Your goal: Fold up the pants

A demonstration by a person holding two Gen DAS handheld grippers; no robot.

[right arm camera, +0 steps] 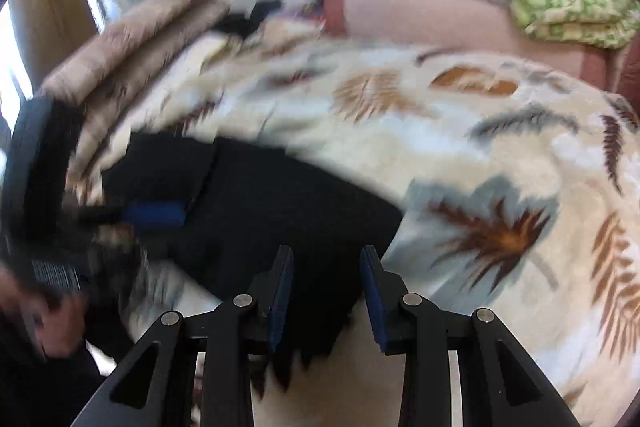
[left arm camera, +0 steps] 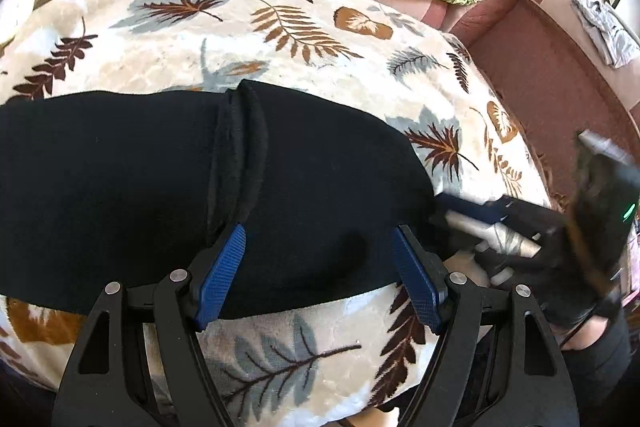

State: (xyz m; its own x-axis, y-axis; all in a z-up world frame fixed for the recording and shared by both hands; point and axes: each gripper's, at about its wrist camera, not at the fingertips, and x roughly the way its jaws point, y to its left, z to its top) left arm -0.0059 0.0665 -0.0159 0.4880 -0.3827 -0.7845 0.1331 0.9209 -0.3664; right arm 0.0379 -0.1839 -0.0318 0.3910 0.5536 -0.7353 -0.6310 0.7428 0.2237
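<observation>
The soft, limp black knit pants (left arm camera: 160,187) are judged best pinched at an edge; both left gripper (left arm camera: 318,275) and right gripper (right arm camera: 326,299) are held open, empty.

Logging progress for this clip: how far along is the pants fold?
Partly done: the black pants lie as a compact band on the leaf blanket, a fold ridge showing. In hand: both hand-held grippers, left and right, are open over the near edge. Left: probably a final fold.
</observation>
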